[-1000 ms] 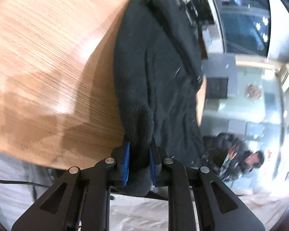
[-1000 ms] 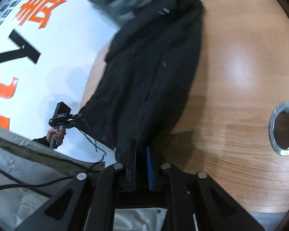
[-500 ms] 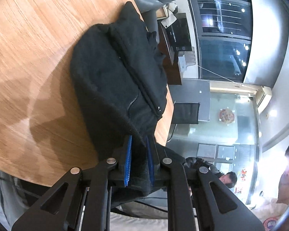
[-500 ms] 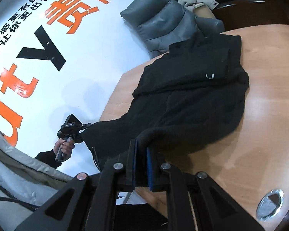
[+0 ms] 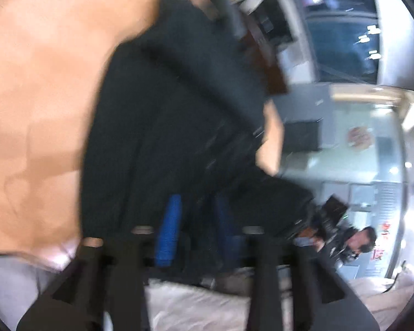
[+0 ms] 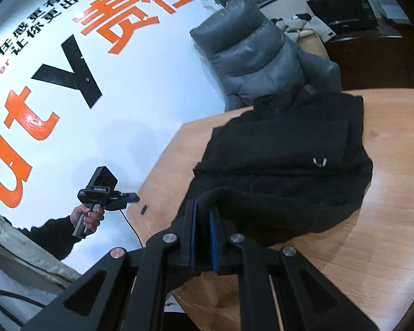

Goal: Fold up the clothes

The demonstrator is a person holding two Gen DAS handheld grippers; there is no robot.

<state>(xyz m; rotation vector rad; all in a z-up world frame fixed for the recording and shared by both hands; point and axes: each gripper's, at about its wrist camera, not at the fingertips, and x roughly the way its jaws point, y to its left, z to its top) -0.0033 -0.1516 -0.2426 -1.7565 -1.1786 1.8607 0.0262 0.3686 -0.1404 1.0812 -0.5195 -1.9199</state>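
Across the round wooden desk (image 6: 394,220), mid-frame, sprawls the soft, bulky black fleece jacket (image 6: 284,165), best gathered by its thick hem, which the right tongs (image 6: 204,237) pinch while the left tongs (image 5: 198,229) have just been opening, fabric loose between them.

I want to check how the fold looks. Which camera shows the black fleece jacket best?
The right wrist view: the black fleece jacket is sharp there, lying folded on the wooden table, its hem pinched in the right gripper. The left wrist view shows the jacket blurred and very close, its outline unclear.
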